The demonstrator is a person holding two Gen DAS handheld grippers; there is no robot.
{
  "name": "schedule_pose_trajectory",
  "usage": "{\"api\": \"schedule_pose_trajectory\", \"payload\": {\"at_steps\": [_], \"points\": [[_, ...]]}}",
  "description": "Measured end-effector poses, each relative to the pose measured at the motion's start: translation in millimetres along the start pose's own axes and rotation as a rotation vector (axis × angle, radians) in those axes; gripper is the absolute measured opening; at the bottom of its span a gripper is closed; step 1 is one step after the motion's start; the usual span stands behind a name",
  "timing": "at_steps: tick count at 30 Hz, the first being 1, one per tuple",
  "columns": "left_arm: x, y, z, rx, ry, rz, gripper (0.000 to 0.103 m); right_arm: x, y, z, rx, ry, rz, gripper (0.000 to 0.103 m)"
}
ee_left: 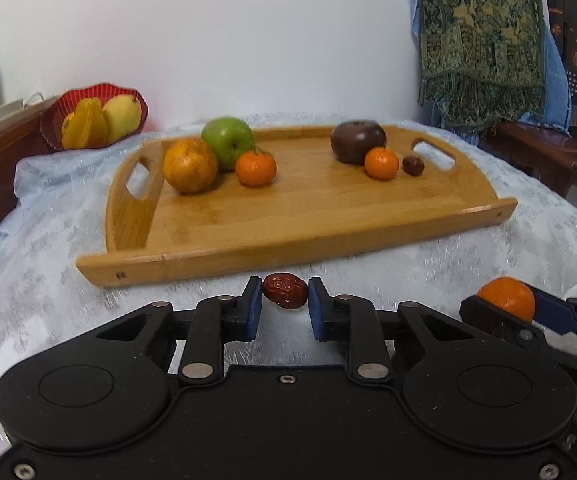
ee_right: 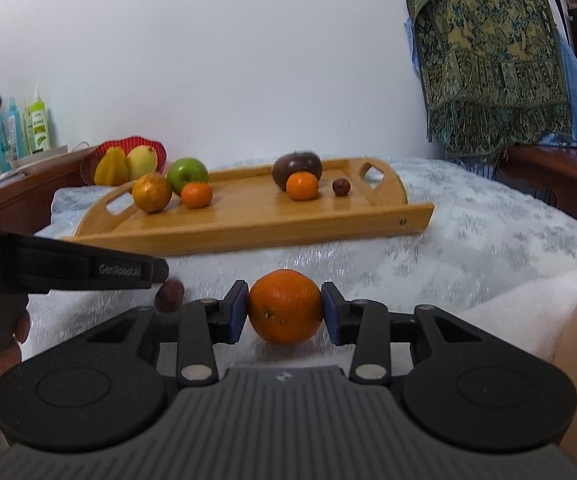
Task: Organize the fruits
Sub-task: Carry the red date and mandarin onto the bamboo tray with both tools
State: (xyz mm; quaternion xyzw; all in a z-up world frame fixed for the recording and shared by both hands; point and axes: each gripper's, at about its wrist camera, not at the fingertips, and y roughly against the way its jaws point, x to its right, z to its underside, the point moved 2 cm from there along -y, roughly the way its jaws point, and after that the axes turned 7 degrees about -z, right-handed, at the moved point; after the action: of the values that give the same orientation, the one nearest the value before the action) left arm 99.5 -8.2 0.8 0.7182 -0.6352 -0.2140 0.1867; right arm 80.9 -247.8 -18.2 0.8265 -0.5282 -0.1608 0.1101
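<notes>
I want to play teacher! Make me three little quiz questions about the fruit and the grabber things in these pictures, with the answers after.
1. True or false: the left gripper holds a green apple.
2. How many small tangerines sit on the wooden tray? A) one B) two C) four
3. Fill in: the right gripper is closed on an ______.

Key:
1. False. It is closed on a red date; the green apple sits on the tray.
2. B. One tangerine is near the apple, the other tangerine is in front of the dark fruit.
3. orange.
</notes>
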Motion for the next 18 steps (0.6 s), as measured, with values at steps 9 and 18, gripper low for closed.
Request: {"api": "schedule_pose_trajectory", "payload": {"at_steps": [9, 18], "points": [[-21.9, -1.6, -47.8, 0.075, 0.03, -0.028, 0.023, 18.1, -24.7, -53.2, 0.056, -0.025, -0.041, 0.043], [-52.4, -45.1, -69.6, -0.023, 0.14, -0.042, 0.023, 40.7, -81.5, -91.7, -0.037, -0.042, -0.046, 0.043]]}}
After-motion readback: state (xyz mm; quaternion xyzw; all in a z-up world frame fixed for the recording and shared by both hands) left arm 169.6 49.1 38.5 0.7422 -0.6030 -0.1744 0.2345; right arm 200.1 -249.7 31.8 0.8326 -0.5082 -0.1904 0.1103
